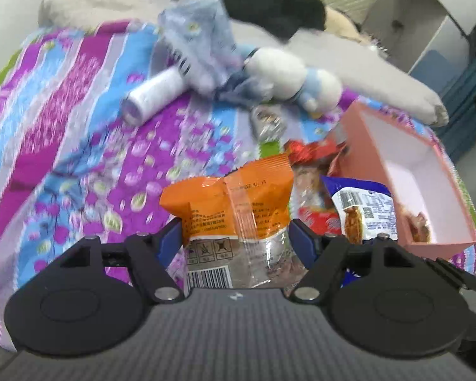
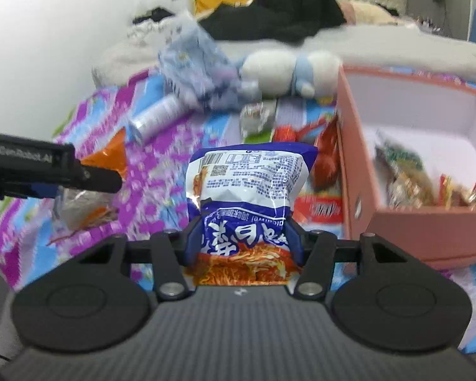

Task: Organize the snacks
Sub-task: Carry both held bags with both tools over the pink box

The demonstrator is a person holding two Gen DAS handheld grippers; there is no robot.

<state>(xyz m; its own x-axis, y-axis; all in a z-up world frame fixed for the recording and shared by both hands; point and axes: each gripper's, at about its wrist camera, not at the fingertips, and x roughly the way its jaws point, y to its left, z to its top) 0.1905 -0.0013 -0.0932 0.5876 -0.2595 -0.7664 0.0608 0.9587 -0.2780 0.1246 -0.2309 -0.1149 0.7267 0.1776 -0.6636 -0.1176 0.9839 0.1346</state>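
While each gripper clamps a packet, pink box rim stands near

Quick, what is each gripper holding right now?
Left gripper: shut on the orange snack packet.
Right gripper: shut on the blue noodle packet.

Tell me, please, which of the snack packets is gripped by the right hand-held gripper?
The blue-and-white noodle packet, pinched in the right hand-held gripper. The orange packet sits in the left hand-held gripper; the red packets lie beside the pink box.
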